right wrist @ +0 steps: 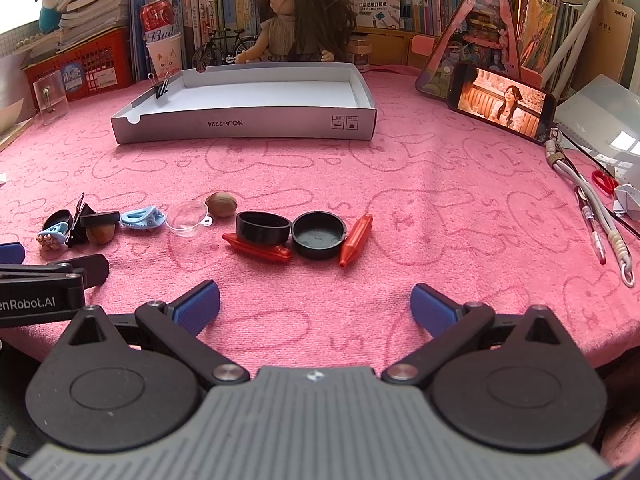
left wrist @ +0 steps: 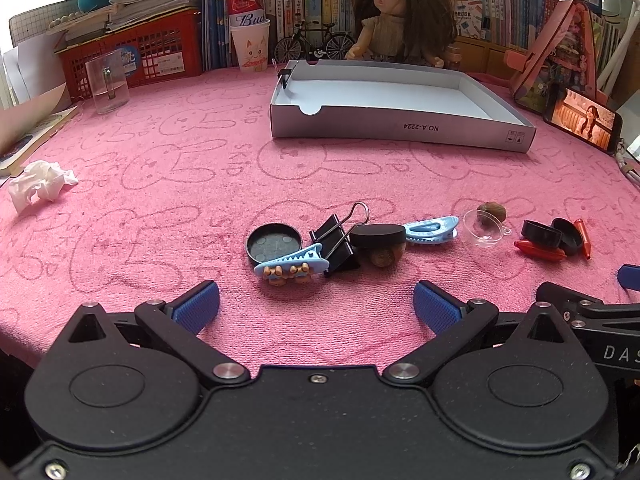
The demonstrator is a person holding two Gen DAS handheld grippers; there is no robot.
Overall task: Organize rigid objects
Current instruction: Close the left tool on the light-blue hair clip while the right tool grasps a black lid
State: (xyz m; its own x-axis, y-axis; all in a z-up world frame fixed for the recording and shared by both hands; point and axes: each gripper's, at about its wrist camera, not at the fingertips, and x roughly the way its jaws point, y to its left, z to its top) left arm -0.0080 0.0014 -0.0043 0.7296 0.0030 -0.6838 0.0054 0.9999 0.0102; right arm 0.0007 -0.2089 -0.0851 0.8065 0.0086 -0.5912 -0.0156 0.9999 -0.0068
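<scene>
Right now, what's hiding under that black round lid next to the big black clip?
A brown nut sits under the black lid, propping it up. Only the nut's front shows; the lid covers its top, and anything behind it can't be seen. The binder clip leans alongside.

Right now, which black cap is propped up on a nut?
The middle black cap, tilted on a brown nut beside the binder clip; the others rest elsewhere.

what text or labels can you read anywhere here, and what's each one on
"NO.A-2224", upside down, with two small pictogram boxes: front wall of the white cardboard box
"Bud", rest hidden: red beer can standing in a paper cup
"enRobot.AI", start cut off: left gripper's body
"DAS", end cut off: right gripper's body
"xpinta", uncertain: tan folder
Book spines and red basket label: too small to read
</scene>
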